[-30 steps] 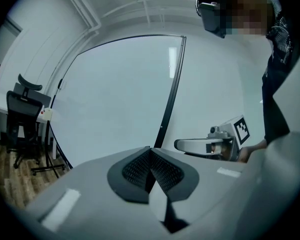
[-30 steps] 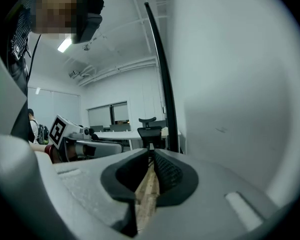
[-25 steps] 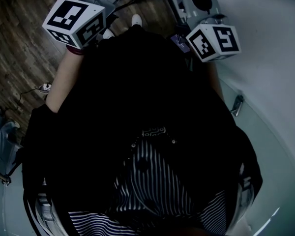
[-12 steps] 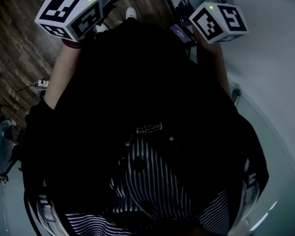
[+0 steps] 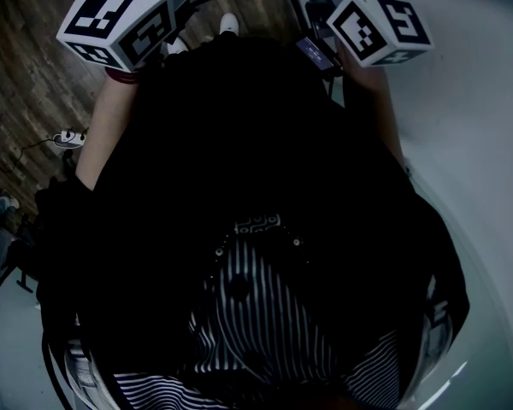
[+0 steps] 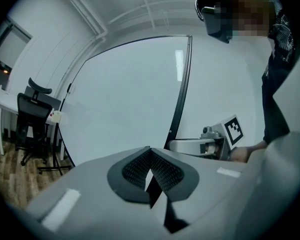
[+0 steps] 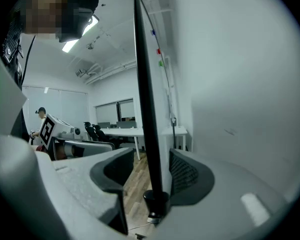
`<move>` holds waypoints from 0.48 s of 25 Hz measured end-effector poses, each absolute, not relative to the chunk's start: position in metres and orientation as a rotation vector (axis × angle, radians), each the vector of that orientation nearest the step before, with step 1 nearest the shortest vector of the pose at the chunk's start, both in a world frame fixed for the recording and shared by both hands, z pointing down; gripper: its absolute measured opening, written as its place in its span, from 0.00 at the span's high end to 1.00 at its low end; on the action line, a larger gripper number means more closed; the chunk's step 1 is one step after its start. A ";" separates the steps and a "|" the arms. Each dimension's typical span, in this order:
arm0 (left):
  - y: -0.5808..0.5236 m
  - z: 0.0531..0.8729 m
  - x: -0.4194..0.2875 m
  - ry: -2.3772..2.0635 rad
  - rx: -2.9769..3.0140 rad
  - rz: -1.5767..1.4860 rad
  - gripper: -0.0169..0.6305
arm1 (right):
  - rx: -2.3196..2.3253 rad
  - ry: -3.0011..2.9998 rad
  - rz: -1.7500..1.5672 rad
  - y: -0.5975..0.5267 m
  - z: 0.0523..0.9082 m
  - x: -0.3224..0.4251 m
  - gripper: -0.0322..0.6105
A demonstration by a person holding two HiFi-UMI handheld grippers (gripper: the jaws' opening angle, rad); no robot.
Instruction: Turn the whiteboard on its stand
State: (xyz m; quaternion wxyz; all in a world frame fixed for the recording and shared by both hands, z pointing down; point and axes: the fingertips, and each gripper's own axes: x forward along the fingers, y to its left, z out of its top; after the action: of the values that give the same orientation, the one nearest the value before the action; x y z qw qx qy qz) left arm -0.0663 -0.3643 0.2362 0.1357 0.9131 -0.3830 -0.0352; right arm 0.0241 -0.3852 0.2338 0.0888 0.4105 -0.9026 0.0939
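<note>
A: So, what does the whiteboard look like?

B: Large and pale, plain across its face, with a thin dark frame round it. It stands upright over the wood floor. In the left gripper view its framed top edge arcs across the upper half. High on the face, in the right gripper view, sit three small dots: blue, red and green.

A: And the frame's lower end?

B: A dark round knob sits on it, low between the right gripper's jaws.

A: How does the right gripper stand to the board?

B: It straddles the board's edge. The frame runs straight up between the two jaws, with the pale face falling away on that view's right. The jaws have just been opening and stand wide. The left-hand pad is well clear of the frame. The right-hand pad is just beside it with a sliver of gap, so nothing is gripped.

A: The left gripper?

B: Clenched, its ribbed pads pressed together with nothing between them. It points toward the board's face, apart from it, just left of the same dark edge. Beyond that edge the right gripper shows.

A: Anything else around?

B: A black office chair and a white desk stand past the board's far side. In the head view the person's dark clothing fills the middle. The left cube and the right cube are near the top, and the board's pale face lies along the right edge.
</note>
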 end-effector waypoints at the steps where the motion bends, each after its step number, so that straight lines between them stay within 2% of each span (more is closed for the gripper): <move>1: -0.364 0.237 -0.069 -1.117 2.641 -0.103 0.97 | 1.213 -2.686 0.275 -0.387 0.235 0.021 0.62; 12: -0.391 0.253 -0.107 -1.234 2.576 -0.101 0.97 | 1.121 -2.684 0.254 -0.433 0.252 -0.021 0.62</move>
State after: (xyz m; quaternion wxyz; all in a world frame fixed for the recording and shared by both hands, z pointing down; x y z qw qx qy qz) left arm -0.1070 -0.3914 0.2528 0.1413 0.8923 -0.4274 -0.0349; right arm -0.0209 -0.4329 0.2515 0.1108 0.3815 -0.9136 0.0864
